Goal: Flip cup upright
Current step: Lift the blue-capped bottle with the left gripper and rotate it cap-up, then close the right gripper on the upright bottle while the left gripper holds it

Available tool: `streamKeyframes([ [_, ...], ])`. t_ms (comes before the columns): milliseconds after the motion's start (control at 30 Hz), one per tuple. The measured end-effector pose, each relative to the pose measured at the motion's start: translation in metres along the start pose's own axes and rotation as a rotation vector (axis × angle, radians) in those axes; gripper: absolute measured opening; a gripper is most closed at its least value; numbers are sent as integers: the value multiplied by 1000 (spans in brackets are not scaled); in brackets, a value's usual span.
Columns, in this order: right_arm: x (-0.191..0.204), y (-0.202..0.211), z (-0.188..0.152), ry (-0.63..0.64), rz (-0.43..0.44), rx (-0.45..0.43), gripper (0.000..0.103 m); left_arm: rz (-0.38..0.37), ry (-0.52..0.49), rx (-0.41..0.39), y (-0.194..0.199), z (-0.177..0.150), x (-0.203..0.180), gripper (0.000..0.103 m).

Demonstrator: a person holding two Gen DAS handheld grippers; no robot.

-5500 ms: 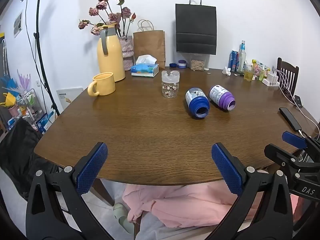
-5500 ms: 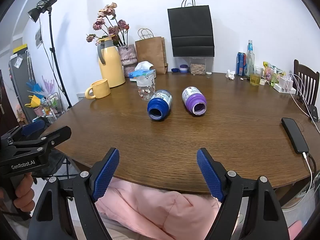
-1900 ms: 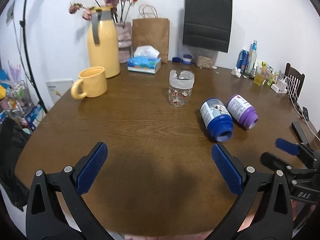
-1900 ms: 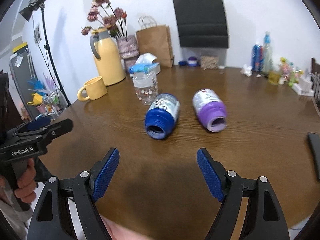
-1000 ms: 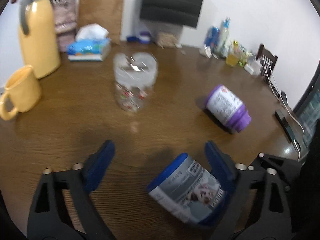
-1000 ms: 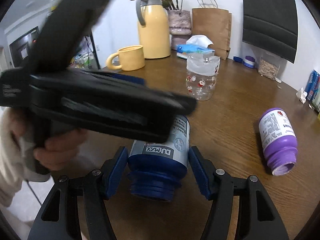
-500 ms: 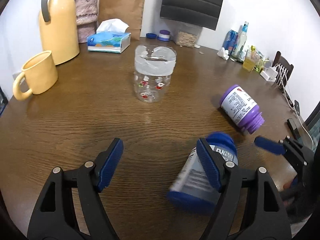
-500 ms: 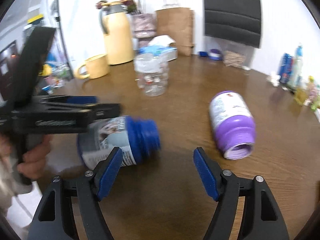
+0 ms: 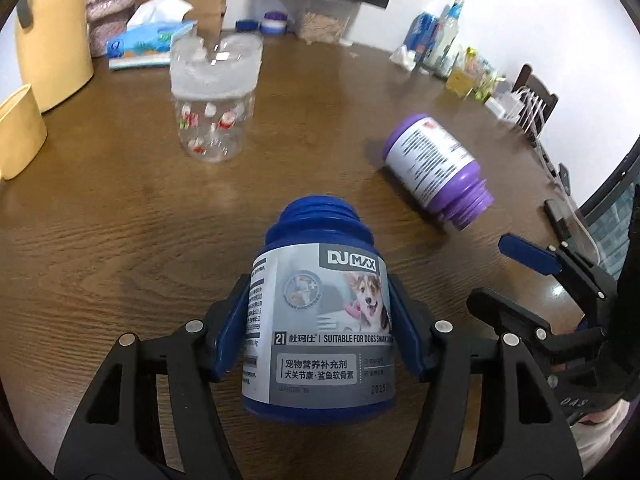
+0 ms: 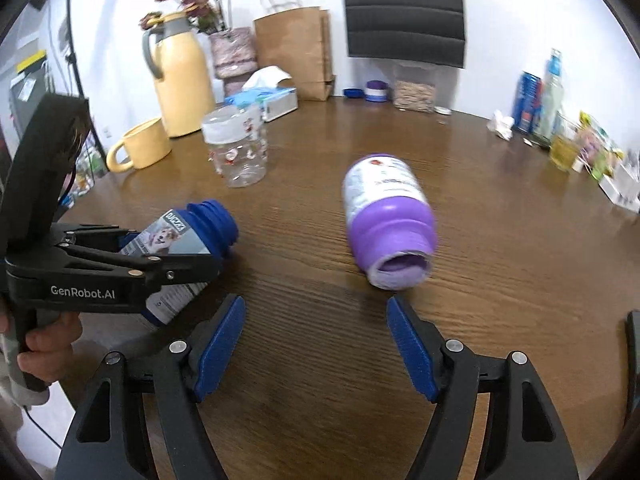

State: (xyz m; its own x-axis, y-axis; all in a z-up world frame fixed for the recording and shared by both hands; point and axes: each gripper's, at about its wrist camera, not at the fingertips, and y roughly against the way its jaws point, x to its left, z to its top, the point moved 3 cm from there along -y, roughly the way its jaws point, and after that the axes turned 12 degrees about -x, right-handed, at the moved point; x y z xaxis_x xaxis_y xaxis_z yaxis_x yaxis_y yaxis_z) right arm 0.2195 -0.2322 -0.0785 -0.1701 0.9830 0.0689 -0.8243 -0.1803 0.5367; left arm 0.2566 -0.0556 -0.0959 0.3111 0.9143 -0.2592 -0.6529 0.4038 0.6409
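The blue plastic labelled bottle [image 9: 320, 320] is clamped, tilted, by the left gripper [image 9: 318, 332], while the right gripper [image 10: 316, 344] is held wide apart, empty, near the toppled purple plastic bottle [image 10: 386, 216] on the brown wooden worktop [image 10: 500, 240].

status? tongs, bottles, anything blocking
Left tongs shut on blue bottle, tilted, not upright. Right tongs open, empty, facing purple bottle on its side. Nothing blocking.

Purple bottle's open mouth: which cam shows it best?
Right wrist. The purple bottle lies on its side with its mouth facing that camera, so the opening shows. The left wrist view has the bottle side-on: label and neck threads visible, opening turned away.
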Motion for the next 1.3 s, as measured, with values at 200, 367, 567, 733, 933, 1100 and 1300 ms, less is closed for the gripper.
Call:
streamKeyframes([
  [200, -12, 19, 28, -143, 125, -118, 78, 4, -50, -97, 21, 14, -10, 60],
  [367, -8, 9, 54, -310, 335, -113, 82, 2, -122, -214, 41, 26, -21, 60],
  [567, 8, -23, 73, -519, 575, -16, 85, -72, -188, -364, 65, 38, -40, 60],
  [733, 12, -41, 81, -627, 677, 22, 68, -104, -220, -397, 67, 42, -48, 60],
  [933, 14, -42, 88, -525, 595, 16, 68, -140, -180, -360, 58, 48, -43, 61],
  [1100, 13, -40, 109, -323, 447, -54, 68, -121, -208, -344, 46, 59, -44, 72],
  [1300, 30, -44, 131, 60, 201, -180, 68, -167, -239, -372, 15, 87, -43, 60],
])
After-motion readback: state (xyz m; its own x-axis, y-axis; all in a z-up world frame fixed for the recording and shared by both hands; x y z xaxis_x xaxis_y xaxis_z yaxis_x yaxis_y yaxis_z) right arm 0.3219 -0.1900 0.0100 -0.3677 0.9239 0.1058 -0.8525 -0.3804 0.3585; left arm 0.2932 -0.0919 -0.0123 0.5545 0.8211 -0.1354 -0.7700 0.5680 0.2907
